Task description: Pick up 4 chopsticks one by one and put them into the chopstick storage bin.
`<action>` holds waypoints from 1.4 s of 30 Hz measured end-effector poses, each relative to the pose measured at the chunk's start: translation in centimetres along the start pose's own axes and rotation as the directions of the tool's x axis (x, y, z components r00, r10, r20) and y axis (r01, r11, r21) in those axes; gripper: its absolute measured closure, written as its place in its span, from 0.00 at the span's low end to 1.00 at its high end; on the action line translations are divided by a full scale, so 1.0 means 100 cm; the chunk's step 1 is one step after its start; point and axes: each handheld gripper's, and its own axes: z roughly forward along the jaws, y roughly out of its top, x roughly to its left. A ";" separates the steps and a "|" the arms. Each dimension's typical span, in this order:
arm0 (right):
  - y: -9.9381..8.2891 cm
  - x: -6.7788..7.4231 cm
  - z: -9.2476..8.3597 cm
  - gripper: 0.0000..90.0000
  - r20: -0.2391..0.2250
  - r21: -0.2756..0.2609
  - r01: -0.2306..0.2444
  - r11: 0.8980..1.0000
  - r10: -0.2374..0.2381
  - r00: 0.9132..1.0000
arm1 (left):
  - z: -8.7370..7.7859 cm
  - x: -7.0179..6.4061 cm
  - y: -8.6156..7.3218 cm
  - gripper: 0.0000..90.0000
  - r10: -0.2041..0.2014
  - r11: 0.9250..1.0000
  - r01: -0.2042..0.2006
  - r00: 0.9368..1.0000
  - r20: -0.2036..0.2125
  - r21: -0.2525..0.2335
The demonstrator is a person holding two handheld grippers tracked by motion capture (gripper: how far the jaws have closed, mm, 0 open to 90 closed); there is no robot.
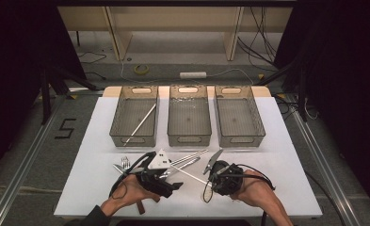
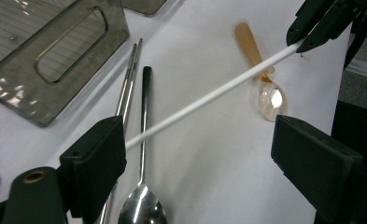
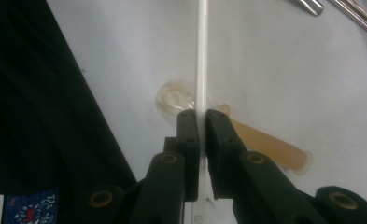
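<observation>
Right hand-held gripper (image 3: 199, 122) clenched on white chopstick (image 3: 202, 56) by its very end, left hand-held gripper (image 2: 200, 154) released: could pivot, slip onto the surface (image 2: 209, 177).

Smooth matt white plastic stick (image 3: 202, 56)

- The left hand (image 1: 126, 195) comes in from the 6 o'clock edge of the high view, forearm angled toward 1 o'clock.
- The left gripper (image 2: 200, 154) has its jaws set wide apart, nothing pressed between them.
- The right hand (image 1: 255, 190) enters from about 5 o'clock, pointing toward 11 o'clock.
- The right gripper (image 3: 201, 122) has its jaws clamped together on a thin white stick (image 3: 202, 56), which runs on toward 12 o'clock in the right gripper view.
</observation>
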 end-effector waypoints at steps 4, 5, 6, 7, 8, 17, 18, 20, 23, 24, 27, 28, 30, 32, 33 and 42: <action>0.004 0.005 0.001 0.94 -0.010 0.007 0.031 0.999 -0.031 0.999 | 0.006 -0.006 0.003 0.23 0.037 0.999 -0.038 0.999 0.026 0.029; 0.004 0.006 0.001 0.94 -0.015 0.005 0.038 0.999 -0.038 0.999 | 0.008 -0.007 0.003 0.24 0.048 0.998 -0.049 0.998 0.032 0.039; 0.005 0.006 0.001 0.94 -0.017 0.006 0.046 0.999 -0.046 0.999 | 0.009 -0.009 0.003 0.26 0.057 0.997 -0.059 0.997 0.044 0.048; 0.005 0.007 0.002 0.94 -0.019 0.009 0.052 0.999 -0.052 0.998 | 0.010 -0.010 0.003 0.28 0.070 0.996 -0.073 0.997 0.045 0.057; 0.006 0.008 0.002 0.94 -0.020 0.009 0.057 0.998 -0.057 0.998 | 0.011 -0.011 0.002 0.30 0.080 0.994 -0.084 0.996 0.049 0.067; 0.009 0.015 0.002 0.94 -0.037 0.009 0.101 0.995 -0.101 0.994 | 0.017 -0.018 0.001 0.46 0.127 0.984 -0.136 0.988 0.083 0.118; 0.009 0.015 0.002 0.94 -0.041 0.008 0.106 0.994 -0.106 0.994 | 0.017 -0.018 0.001 0.47 0.132 0.982 -0.142 0.988 0.085 0.123; 0.010 0.016 0.002 0.94 -0.045 0.007 0.113 0.994 -0.112 0.993 | 0.019 -0.020 0.000 0.49 0.140 0.980 -0.150 0.986 0.087 0.130; 0.011 0.018 0.002 0.94 -0.051 0.004 0.118 0.993 -0.118 0.992 | 0.020 -0.021 0.000 0.53 0.154 0.976 -0.167 0.983 0.096 0.140; 0.011 0.019 0.002 0.94 -0.053 0.004 0.125 0.992 -0.124 0.991 | 0.020 -0.022 0.000 0.54 0.156 0.976 -0.169 0.983 0.097 0.139; 0.011 0.020 0.003 0.94 -0.057 0.004 0.139 0.990 -0.139 0.989 | 0.020 -0.022 0.000 0.59 0.170 0.973 -0.184 0.980 0.105 0.142; 0.012 0.020 0.002 0.94 -0.059 0.005 0.144 0.990 -0.143 0.988 | 0.020 -0.023 0.000 0.60 0.174 0.972 -0.188 0.979 0.105 0.144; 0.011 0.020 0.002 0.94 -0.065 0.008 0.162 0.987 -0.162 0.985 | 0.020 -0.023 0.000 0.63 0.185 0.969 -0.200 0.976 0.113 0.147; 0.011 0.020 0.002 0.94 -0.066 0.005 0.169 0.986 -0.169 0.983 | 0.020 -0.024 0.000 0.66 0.192 0.967 -0.208 0.975 0.115 0.145; 0.011 0.020 0.002 0.94 -0.067 0.005 0.172 0.985 -0.171 0.983 | 0.020 -0.024 0.000 0.68 0.196 0.966 -0.212 0.973 0.119 0.145; 0.009 0.021 0.001 0.94 -0.087 -0.001 0.206 0.979 -0.205 0.975 | 0.019 -0.027 -0.001 0.80 0.240 0.953 -0.265 0.956 0.168 0.149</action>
